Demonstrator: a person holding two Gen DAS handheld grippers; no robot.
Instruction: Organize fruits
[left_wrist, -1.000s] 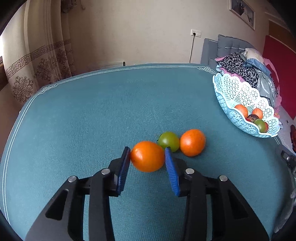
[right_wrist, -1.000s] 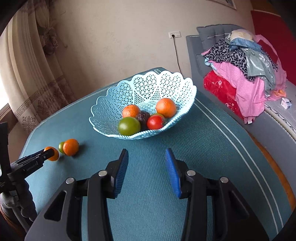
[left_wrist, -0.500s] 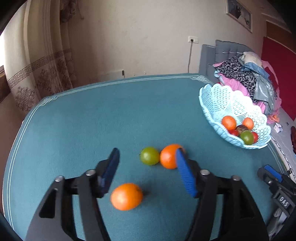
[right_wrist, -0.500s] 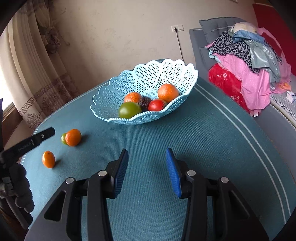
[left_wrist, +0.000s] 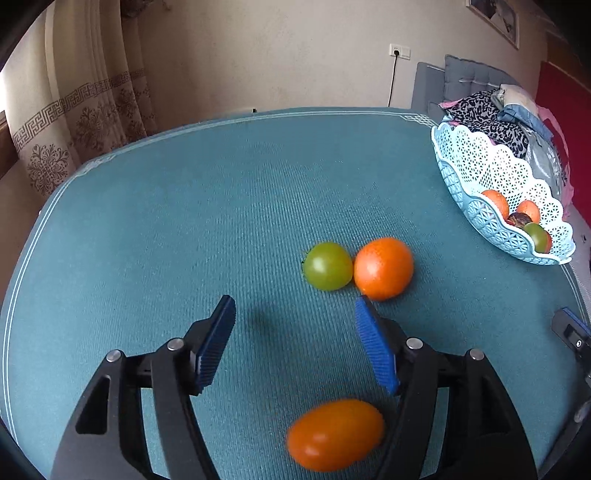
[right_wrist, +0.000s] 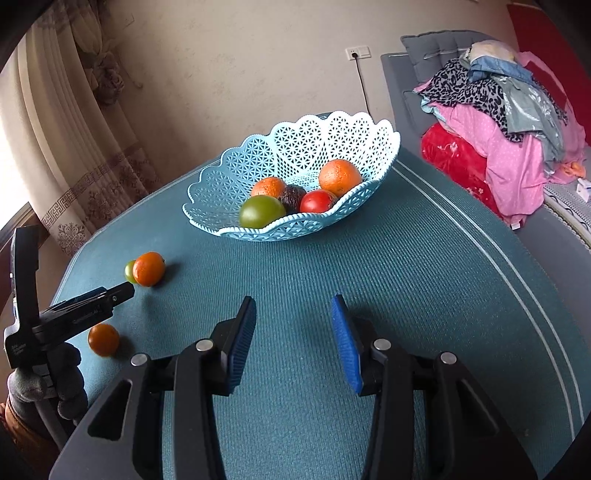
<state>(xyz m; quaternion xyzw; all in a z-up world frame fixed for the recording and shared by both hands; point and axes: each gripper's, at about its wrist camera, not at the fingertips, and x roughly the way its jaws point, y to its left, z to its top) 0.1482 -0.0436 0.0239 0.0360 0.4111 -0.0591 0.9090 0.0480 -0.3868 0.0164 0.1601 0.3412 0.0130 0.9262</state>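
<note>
1. Fruits: loose orange tomato (left_wrist: 334, 434) blurred, on teal tablecloth (left_wrist: 184, 221) beneath left gripper (left_wrist: 295, 343), untouched.
2. Left gripper: pads apart, empty.
3. Right gripper (right_wrist: 293, 341): parted, empty, facing basket (right_wrist: 332, 129).

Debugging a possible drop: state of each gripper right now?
Left gripper: open, holding nothing; an orange fruit lies loose on the table under it.
Right gripper: open, nothing between its pads.
</note>
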